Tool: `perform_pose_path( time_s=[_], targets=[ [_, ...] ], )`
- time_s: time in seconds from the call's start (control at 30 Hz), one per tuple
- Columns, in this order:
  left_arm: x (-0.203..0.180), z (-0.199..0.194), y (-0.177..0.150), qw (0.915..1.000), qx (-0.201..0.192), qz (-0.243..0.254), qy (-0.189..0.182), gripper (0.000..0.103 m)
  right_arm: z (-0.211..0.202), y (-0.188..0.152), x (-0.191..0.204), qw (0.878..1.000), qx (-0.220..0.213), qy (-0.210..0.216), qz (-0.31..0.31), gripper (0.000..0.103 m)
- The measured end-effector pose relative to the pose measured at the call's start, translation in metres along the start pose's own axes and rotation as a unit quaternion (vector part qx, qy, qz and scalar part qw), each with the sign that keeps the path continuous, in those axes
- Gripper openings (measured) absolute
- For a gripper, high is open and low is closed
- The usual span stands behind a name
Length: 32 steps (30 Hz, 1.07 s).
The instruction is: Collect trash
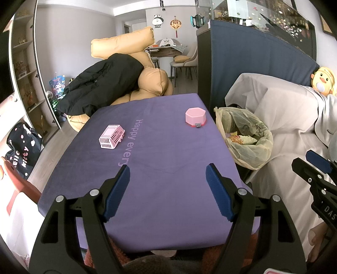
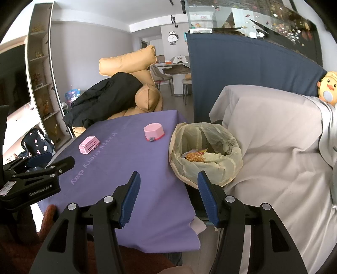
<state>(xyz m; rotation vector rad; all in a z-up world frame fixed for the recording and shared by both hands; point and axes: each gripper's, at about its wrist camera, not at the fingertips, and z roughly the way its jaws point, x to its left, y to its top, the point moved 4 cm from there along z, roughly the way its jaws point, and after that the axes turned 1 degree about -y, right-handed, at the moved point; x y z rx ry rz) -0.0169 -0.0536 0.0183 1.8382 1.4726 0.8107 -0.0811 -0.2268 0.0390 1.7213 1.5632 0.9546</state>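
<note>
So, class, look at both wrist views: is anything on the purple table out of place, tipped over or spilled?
One thing stands out: the small pink slatted basket lies tipped on its side on the purple tablecloth. The pink hexagonal box sits flat. Nothing has spilled; wrappers sit inside the bag-lined bin beside the table.

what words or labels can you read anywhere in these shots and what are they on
"Happy every day" – pale lettering on the purple table cloth; the left wrist view cuts it off after "every".
"GenRobot.AI" – white print on the left gripper body.
"DAS" – cut-off white print on the right gripper body.
"Hello kitty" – pink letters on the black bag, partly folded.
White sticker on the left gripper body and the panda clock: too small to read.
</note>
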Motion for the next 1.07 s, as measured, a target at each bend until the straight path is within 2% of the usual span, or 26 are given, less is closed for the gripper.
perform_pose_path(
  time_s=[0.83, 0.9, 0.97, 1.0, 1.07],
  targets=[
    [0.001, 0.002, 0.000, 1.0000, 0.004, 0.000, -0.005, 0.071, -0.001, -0.003, 0.001, 1.000, -0.001, -0.005, 0.000, 0.053],
    [0.000, 0.008, 0.000, 0.9998, 0.015, -0.001, -0.010, 0.071, 0.002, -0.005, -0.001, 1.000, 0.002, -0.006, -0.007, 0.053],
    [0.003, 0.023, 0.004, 0.9984, 0.043, -0.011, -0.034, 0.071, 0.010, -0.006, -0.013, 1.000, 0.013, -0.005, -0.015, 0.053],
    [0.008, 0.034, 0.008, 0.9971, 0.058, -0.020, -0.045, 0.071, 0.013, -0.004, -0.025, 1.000, 0.016, -0.006, -0.014, 0.053],
    [0.020, 0.060, 0.013, 0.9938, 0.088, -0.041, -0.054, 0.071, 0.020, 0.001, -0.076, 0.999, 0.022, -0.034, 0.007, 0.053]
  ],
)
